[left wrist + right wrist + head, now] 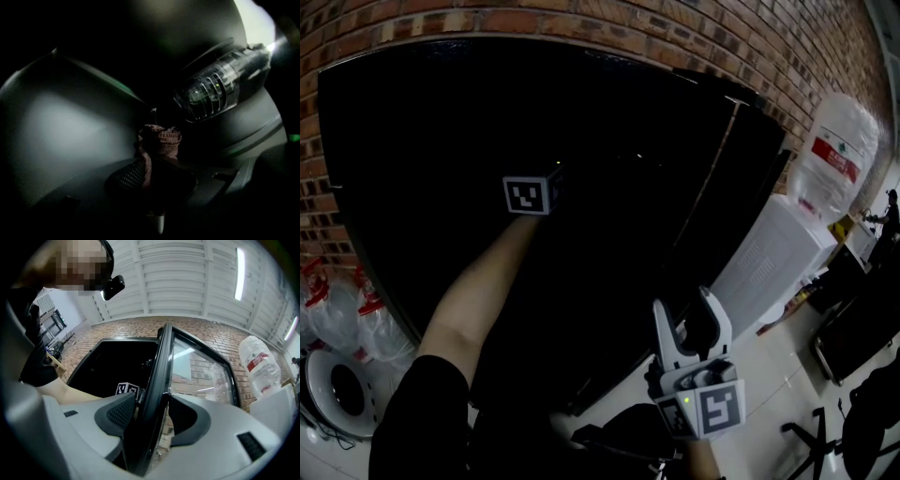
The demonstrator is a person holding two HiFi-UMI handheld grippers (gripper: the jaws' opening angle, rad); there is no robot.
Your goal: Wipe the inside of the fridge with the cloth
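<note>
The black fridge [441,141] stands open against the brick wall, its inside very dark. My left arm reaches into it; only the marker cube [525,195] of that gripper shows in the head view. In the left gripper view my left gripper [150,166] is shut on a bunched brown cloth [159,143], which sticks out past the fingertips near the pale inner wall [65,126]. A ribbed lamp cover [215,89] sits above right. My right gripper [694,314] [150,413] has its jaws on either side of the glass fridge door [159,376] edge, pads against it.
A white water dispenser [769,262] with a large bottle [839,155] stands right of the fridge door [750,178]. Plastic bottles [337,309] and a round white appliance [337,394] lie on the floor at left. A person [889,211] stands far right.
</note>
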